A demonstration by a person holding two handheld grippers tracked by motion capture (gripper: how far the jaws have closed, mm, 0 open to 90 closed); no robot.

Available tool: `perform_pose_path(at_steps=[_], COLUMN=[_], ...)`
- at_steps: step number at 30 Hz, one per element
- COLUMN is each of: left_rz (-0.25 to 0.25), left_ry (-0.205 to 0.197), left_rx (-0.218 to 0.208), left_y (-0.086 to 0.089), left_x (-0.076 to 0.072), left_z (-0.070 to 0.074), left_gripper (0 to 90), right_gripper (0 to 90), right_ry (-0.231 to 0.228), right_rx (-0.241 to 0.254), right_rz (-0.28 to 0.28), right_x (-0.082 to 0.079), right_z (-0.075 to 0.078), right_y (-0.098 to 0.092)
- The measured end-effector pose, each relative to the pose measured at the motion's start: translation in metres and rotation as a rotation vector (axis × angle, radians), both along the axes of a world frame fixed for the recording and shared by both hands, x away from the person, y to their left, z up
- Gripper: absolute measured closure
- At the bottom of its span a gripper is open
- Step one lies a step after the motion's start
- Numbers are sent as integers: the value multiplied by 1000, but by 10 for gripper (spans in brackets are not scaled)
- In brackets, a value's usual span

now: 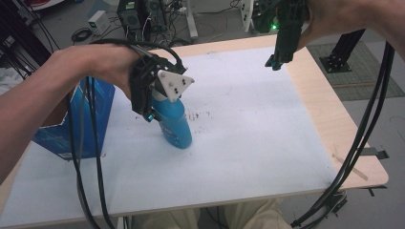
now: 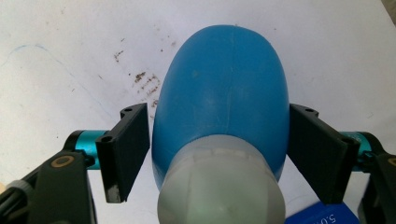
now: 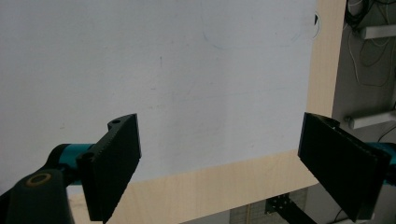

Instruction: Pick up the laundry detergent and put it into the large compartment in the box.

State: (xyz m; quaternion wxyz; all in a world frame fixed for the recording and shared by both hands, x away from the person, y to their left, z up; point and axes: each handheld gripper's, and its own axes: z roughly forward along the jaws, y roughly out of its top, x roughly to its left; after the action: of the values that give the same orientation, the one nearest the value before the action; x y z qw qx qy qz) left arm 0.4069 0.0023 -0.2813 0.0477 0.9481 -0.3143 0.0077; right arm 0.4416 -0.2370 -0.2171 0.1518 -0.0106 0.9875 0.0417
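A blue bottle (image 1: 175, 125) with a pale grey cap (image 2: 219, 191) stands on the white table cover, leaning a little. My left gripper (image 1: 154, 110) comes at it from above, and its two black jaws press against the bottle's (image 2: 219, 93) sides just below the cap. In the left gripper view the left gripper (image 2: 219, 121) has one pad on each flank of the bottle. My right gripper (image 1: 274, 62) hangs in the air over the far right part of the table. In its own view the right gripper (image 3: 219, 140) is wide open with nothing between its jaws.
An open blue cardboard box (image 1: 90, 119) stands at the left, close to the bottle; its corner (image 2: 322, 218) shows by the left gripper. A white sheet (image 1: 248, 124) covers the wooden table (image 1: 329, 109), with dark smudges (image 1: 198, 115) beside the bottle. Cables trail from both grippers.
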Motion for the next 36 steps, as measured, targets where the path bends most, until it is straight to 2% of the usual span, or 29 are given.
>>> perform_pose_path(at_steps=[1, 2, 5, 11, 15, 16, 24, 27, 29, 31, 32, 33, 34, 36], left_rz=[-4, 16, -4, -7, -24, -12, -19, -9, 26, 26, 45, 44, 68, 78], left_ry=[-2, 9, 6, -2, -5, 3, -19, -27, -14, -31, -28, -31, -18, -8], left_rx=[3, -10, 4, -1, 10, 3, 11, 29, 18, 36, 27, 40, 33, 33], left_y=[0, 1, 0, -1, -1, -1, -1, -2, -2, -3, -2, -2, -2, -1], left_x=[0, -1, -1, -1, 0, -1, -2, -2, -3, -2, -2, -1, -1, -1], left_z=[1, 0, 1, 1, 1, 1, 2, 3, 2, 4, 4, 5, 6, 9], left_gripper=[256, 261, 287, 299, 320, 321, 370, 375, 376, 378, 378, 379, 379, 380], right_gripper=[124, 124, 124, 124, 124, 124, 124, 124, 124, 124, 124, 124, 124, 124], right_ry=[1, -1, -1, 0, -2, -1, 3, 4, 4, 3, 3, 0, 1, 1], right_rx=[-1, -1, -1, -5, -16, -14, -12, -12, -9, -7, -6, -7, -7, -9], right_rz=[-4, -6, -12, -9, -8, -8, -12, -12, -11, -14, -14, -10, -8, -4], right_x=[0, 0, 0, 0, 0, 0, 0, 0, 0, 0, 0, 1, 1, 0], right_z=[0, 0, 0, 0, -2, -2, -2, -1, -1, -1, -1, -1, -1, -1], right_y=[0, -1, -1, 0, 0, -1, 0, 0, 1, 1, 2, 2, 2, 3])
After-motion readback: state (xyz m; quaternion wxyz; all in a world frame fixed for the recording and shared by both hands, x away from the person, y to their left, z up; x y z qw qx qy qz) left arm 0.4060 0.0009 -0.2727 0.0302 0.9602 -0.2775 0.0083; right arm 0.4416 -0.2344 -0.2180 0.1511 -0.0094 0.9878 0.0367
